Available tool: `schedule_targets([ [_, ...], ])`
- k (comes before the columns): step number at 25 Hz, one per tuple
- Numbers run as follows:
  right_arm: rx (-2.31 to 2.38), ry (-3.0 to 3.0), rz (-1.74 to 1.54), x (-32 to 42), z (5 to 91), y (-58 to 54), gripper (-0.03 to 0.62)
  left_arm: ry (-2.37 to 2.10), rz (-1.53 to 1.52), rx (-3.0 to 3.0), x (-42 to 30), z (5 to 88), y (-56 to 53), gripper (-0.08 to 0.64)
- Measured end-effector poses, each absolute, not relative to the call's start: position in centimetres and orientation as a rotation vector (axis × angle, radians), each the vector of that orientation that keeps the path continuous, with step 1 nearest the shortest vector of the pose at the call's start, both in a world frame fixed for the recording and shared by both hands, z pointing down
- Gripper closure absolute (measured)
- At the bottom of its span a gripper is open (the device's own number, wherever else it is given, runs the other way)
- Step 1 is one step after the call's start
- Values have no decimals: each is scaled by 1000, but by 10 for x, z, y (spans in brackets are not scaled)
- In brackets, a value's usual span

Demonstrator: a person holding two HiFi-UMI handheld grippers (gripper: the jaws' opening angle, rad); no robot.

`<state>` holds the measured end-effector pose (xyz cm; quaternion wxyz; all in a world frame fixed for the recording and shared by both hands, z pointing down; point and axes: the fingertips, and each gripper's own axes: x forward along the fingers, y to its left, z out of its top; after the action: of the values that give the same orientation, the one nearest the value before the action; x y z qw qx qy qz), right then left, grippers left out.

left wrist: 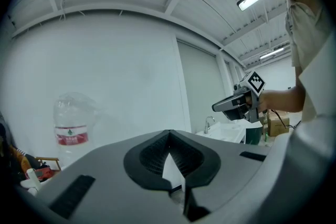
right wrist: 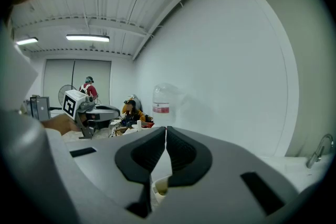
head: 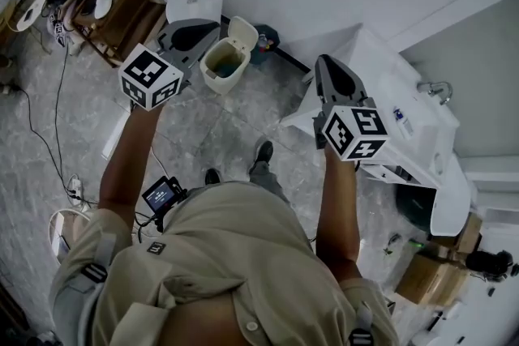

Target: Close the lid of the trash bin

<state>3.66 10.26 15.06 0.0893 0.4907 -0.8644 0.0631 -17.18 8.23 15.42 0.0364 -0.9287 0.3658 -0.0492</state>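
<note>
Reach decides the coming move. The trash bin [head: 224, 67] sits on the floor [head: 203, 130] ahead of us and a little to our left, near the wall. Its lid [head: 242, 33] is open and stands up from the far edge, leaning back away from us. We hold both tools raised and pointing forward. The left tool [head: 199, 32] has its jaws together on nothing, and in the head view it shows just beside the bin. The right tool [head: 327, 65] also has its jaws closed and empty, and it is well apart from the bin, off to the right. We judge the left tool the nearer one. It likely needs to drop, get past the lid's far side, and tip it down toward us.
</note>
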Motion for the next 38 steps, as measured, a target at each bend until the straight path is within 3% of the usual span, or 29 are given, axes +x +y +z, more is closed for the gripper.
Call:
schedule_targets([
  [22, 985, -2806, 266, 7, 181, -109, 566, 1577, -299, -2706, -171, 185, -52, 546],
  [38, 958, -2863, 370, 73, 192, -197, 566, 1587, -409, -2679, -100, 184, -131, 546],
])
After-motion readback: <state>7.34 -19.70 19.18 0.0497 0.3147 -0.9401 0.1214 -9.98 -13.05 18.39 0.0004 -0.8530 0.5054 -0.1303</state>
